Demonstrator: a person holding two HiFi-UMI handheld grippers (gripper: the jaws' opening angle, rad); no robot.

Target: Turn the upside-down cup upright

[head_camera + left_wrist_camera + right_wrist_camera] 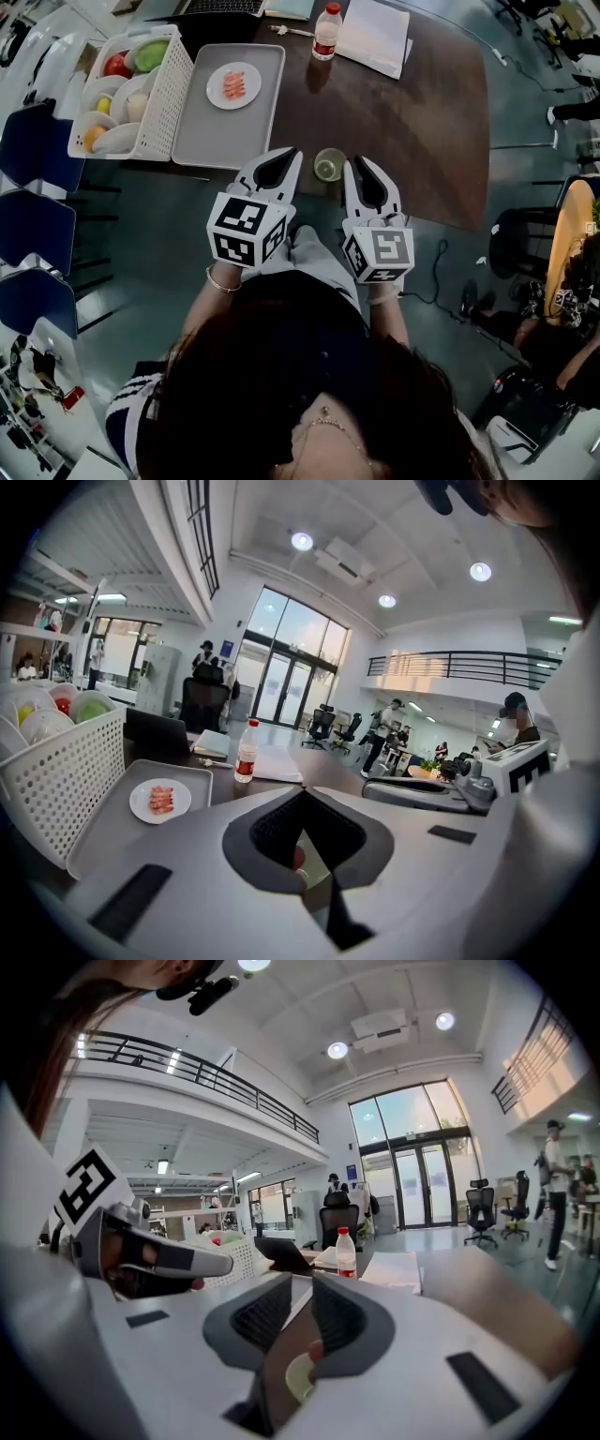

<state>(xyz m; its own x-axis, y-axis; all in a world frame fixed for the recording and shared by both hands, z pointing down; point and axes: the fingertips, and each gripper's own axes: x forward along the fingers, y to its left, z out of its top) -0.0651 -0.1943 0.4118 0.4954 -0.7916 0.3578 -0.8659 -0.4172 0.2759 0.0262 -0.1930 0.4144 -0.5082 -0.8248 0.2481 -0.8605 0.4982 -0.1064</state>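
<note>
Worktop [422,141]: dark brown and rounded. It carries everything named here, and its near edge runs just ahead of both grippers.
Tray [202,141]: grey and flat, on the left part of the worktop, far from the cup.
Basket [173,94]: white lattice, touching the tray's left side, holding bowls and fruit.
Papers [375,36]: a white stack at the far side.
Left gripper [286,152]: it points forward over the near edge with its jaws clenched tip to tip and nothing between them.
Right gripper [359,161]: it runs parallel to the left one. Its jaws are parted by only a thin slit and grasp nothing; its own view shows bare worktop through the gap.
Plate [233,85]: small and white, with pink slices on it, sitting on the tray.
Bottle [325,31]: red cap, upright, beside the papers.
Cup [329,164]: pale green and see-through, on the worktop at the near edge.
Cup to jaws: it sits between the two sets of tips and just beside each, with the right tips looking slightly nearer.
Cup axis: vertical, since it shows as a circle from above. This angle does not show whether the mouth or the base faces up.
Coming move, as judged: neither pair is wide enough yet. The nearer jaws would have to spread, take the cup's wall from the side, then roll it half a turn.
</note>
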